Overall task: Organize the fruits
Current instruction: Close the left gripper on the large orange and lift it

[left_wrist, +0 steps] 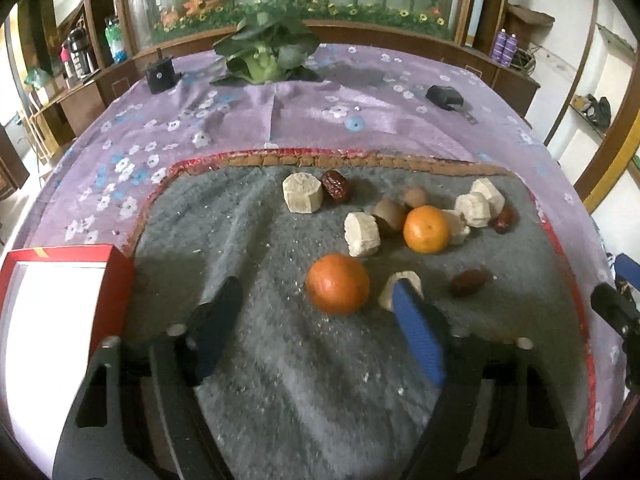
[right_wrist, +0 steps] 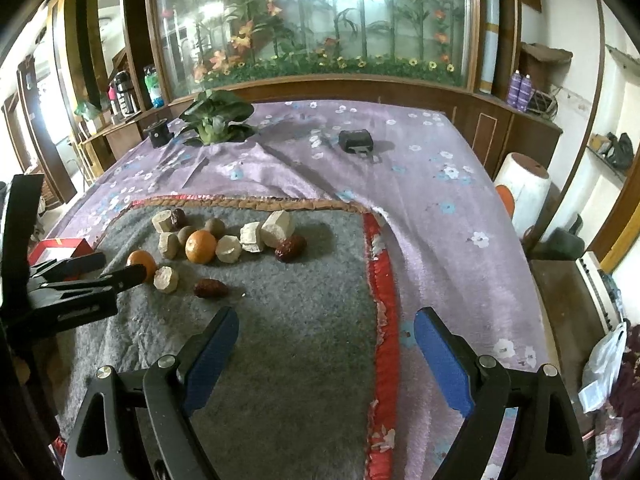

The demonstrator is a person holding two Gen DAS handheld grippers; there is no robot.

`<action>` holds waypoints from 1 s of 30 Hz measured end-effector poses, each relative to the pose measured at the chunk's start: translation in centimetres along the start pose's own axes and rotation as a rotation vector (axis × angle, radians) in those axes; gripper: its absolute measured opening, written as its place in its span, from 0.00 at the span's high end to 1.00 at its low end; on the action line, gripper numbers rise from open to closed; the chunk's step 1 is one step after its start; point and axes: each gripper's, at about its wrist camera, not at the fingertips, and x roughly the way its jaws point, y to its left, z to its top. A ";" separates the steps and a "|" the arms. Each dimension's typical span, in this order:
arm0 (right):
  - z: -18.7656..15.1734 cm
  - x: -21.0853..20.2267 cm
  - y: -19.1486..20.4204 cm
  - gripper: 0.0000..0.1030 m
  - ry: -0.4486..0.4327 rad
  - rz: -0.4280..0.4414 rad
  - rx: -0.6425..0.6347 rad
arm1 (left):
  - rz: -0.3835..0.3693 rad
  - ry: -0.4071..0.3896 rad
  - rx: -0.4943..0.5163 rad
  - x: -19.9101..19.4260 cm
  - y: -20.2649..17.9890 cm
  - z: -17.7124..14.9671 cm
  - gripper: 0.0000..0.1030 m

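Note:
Fruits lie on a grey mat (left_wrist: pixel 248 232). A near orange (left_wrist: pixel 338 284) sits just ahead of my open, empty left gripper (left_wrist: pixel 320 296), between its fingertips' line. A second orange (left_wrist: pixel 426 229) lies farther back among kiwis (left_wrist: pixel 390 214), red dates (left_wrist: pixel 336 186) and several pale cut chunks (left_wrist: pixel 302 193). One chunk (left_wrist: pixel 400 286) is partly hidden by my right finger. In the right wrist view, my right gripper (right_wrist: pixel 326 326) is open and empty over the mat's right edge, well short of the fruits (right_wrist: pixel 200 246). The left gripper (right_wrist: pixel 120 272) shows there beside the near orange (right_wrist: pixel 142 262).
A red box with a white inside (left_wrist: pixel 60 292) stands at the mat's left. A leafy green vegetable (left_wrist: pixel 264 52) and two small black objects (left_wrist: pixel 160 74) (left_wrist: pixel 444 96) sit on the purple flowered cloth (left_wrist: pixel 320 112) beyond. A wooden cabinet lines the back.

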 end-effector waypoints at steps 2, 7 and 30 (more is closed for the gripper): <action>0.1 0.3 0.0 0.14 0.005 0.008 -0.005 | -0.035 0.024 -0.016 0.7 0.2 0.0 0.54; 0.0 0.3 0.6 0.17 -0.013 0.092 -0.022 | -0.090 0.037 -0.017 0.9 -0.1 -0.1 0.67; -3.3 3.6 6.1 0.79 0.104 0.239 -0.223 | -0.002 -0.020 -0.028 -4.1 1.6 -1.7 0.68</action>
